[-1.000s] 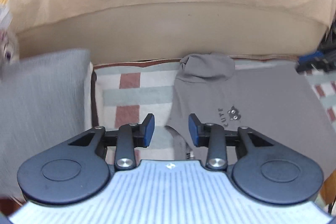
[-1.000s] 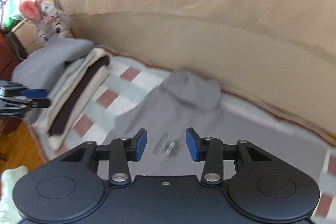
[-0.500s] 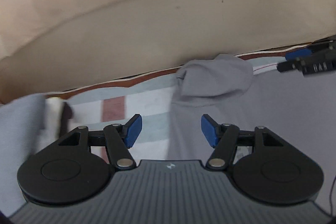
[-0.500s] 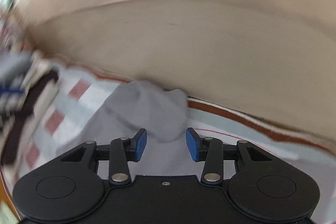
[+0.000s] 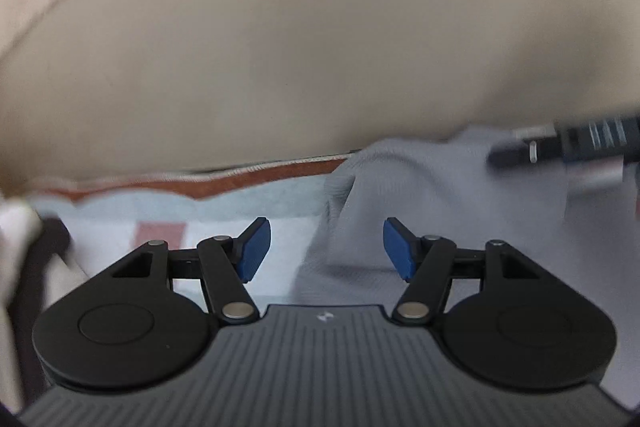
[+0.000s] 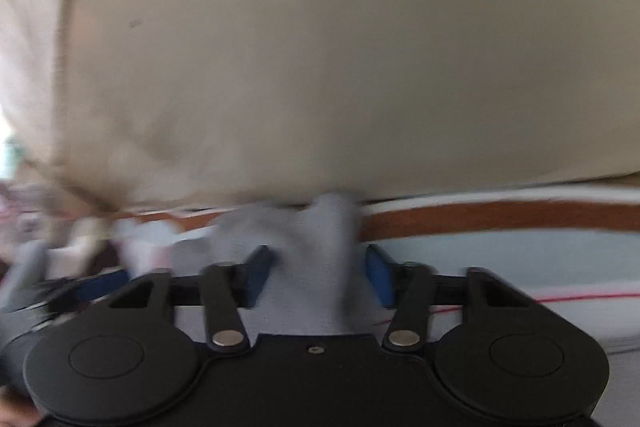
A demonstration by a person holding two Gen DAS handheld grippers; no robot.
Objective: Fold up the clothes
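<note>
A grey garment (image 5: pixel 420 195) lies on a checked blanket (image 5: pixel 256 203), its bunched far end against a beige cushion wall. My left gripper (image 5: pixel 326 251) is open, low over the garment's left edge, with the edge between its blue pads. My right gripper (image 6: pixel 318 273) is open, and the bunched grey end (image 6: pixel 316 239) sits between its pads; the view is blurred. The right gripper also shows in the left wrist view (image 5: pixel 568 147) at the far right, over the garment.
The beige cushion wall (image 5: pixel 320 47) fills the far side in both views. The blanket's brown border (image 6: pixel 500 219) runs along its foot. A stack of folded clothes (image 5: pixel 24 259) lies at the left. My left gripper shows blurred in the right wrist view (image 6: pixel 92 287).
Both grippers have moved forward and down toward the garment's bunched far end. The cushion wall now fills most of each view. Both stay open.
</note>
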